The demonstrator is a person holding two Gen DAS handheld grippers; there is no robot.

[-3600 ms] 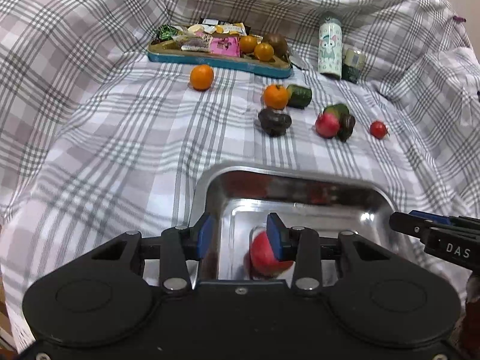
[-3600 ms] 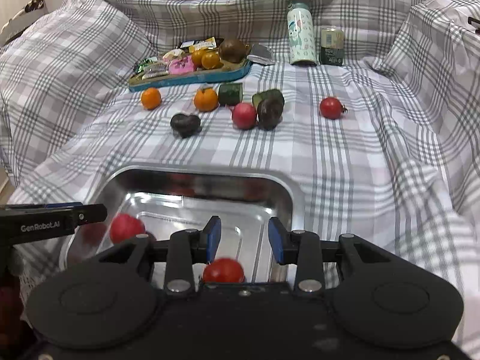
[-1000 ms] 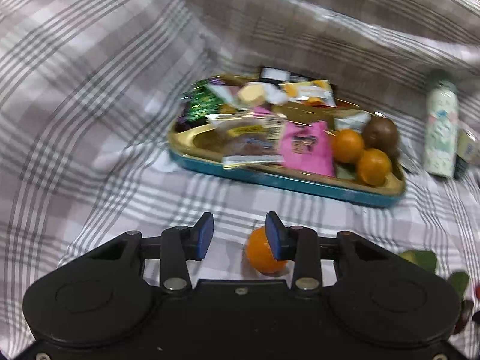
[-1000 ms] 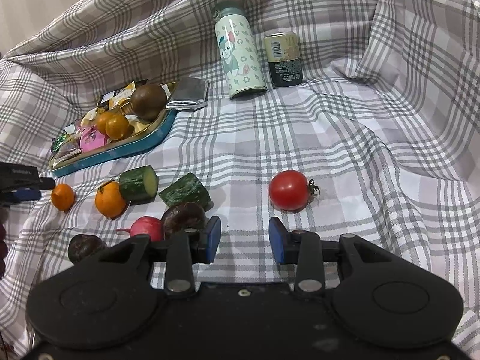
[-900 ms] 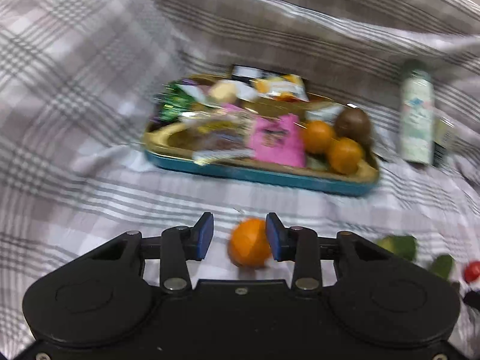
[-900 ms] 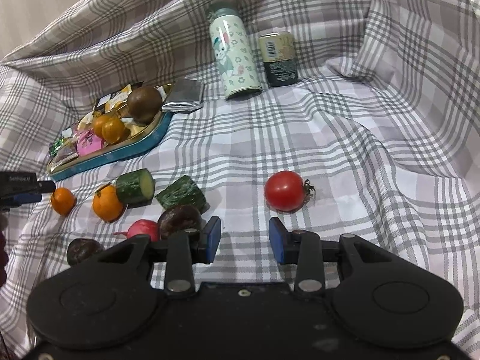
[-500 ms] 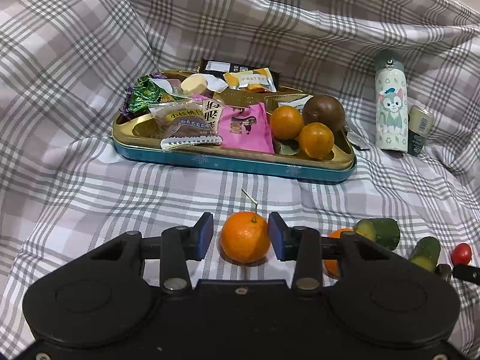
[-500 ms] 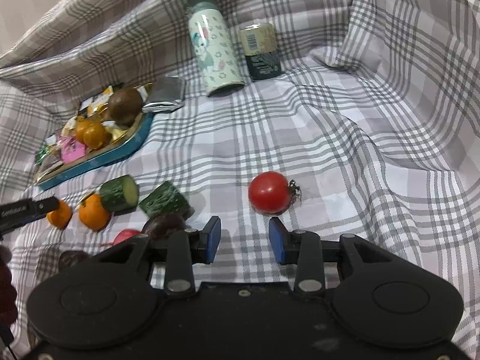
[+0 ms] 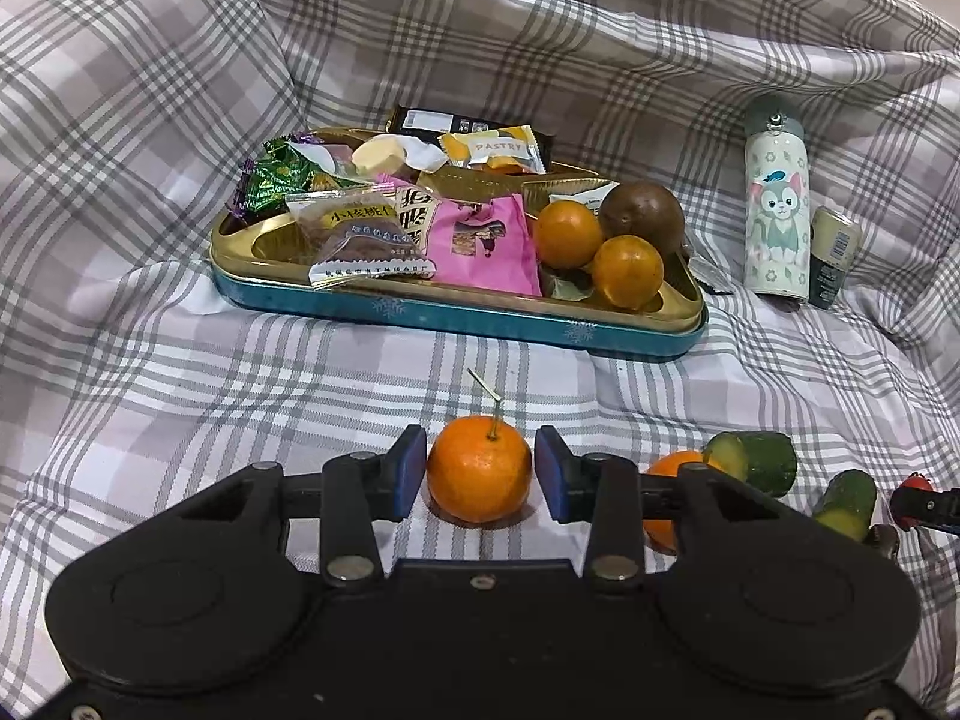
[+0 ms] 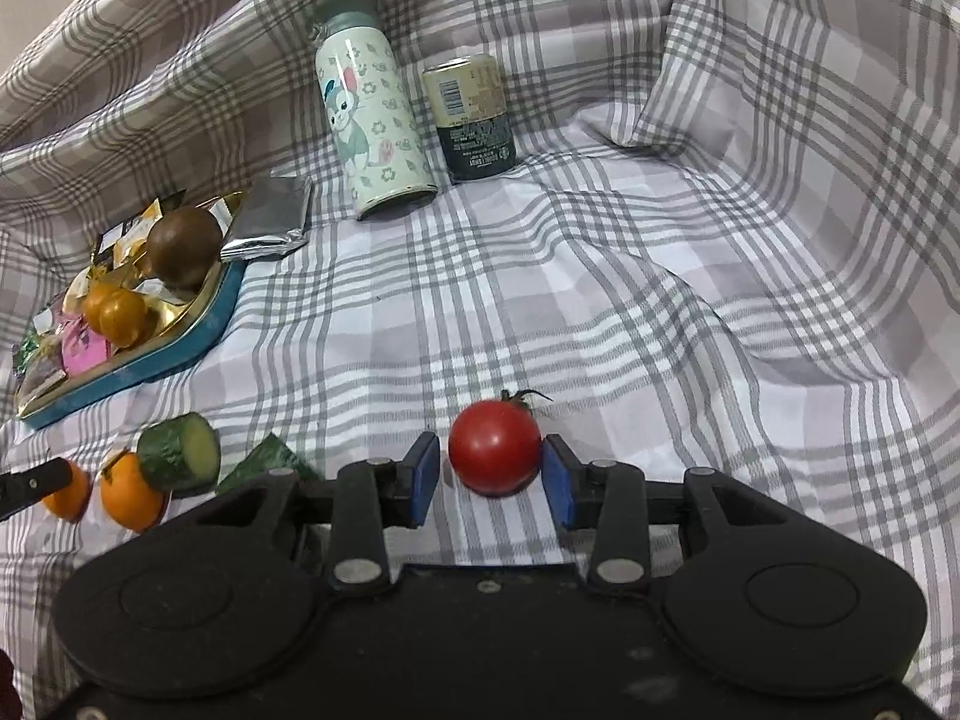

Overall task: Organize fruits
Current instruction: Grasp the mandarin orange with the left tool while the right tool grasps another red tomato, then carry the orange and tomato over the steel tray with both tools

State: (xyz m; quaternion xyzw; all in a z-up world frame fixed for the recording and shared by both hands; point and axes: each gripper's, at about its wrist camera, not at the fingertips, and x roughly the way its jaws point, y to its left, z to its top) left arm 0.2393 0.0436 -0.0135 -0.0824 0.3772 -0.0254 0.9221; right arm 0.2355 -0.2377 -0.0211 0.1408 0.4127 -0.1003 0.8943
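— Fruit first: where does each tool stand?

— Left tool (image 9: 480, 471) sits low in the left wrist frame with its blue pads apart, one each side of a small round orange mandarin with a thin stalk (image 9: 479, 468); the pads are just beside the skin, not visibly pressing; the fruit rests on the grey-and-white checked cloth (image 9: 180, 372), so I judge this a pre-grasp straddle.

— And the other?

— Right tool (image 10: 489, 471) likewise stands apart around a round red tomato with a green calyx (image 10: 495, 447), low and centre in its frame; the right pad looks very close, perhaps touching; the left shows a gap.

— Why straddle so squarely?

— Round fruit rolls; pads on opposite sides should pin it rather than squirt it away.

— What lies beyond?

— Teal-sided gold tin tray of wrapped snacks (image 9: 456, 315) mid-frame, with two more oranges and a brown fruit on it; a cut green cucumber piece (image 9: 753, 462) at lower right.
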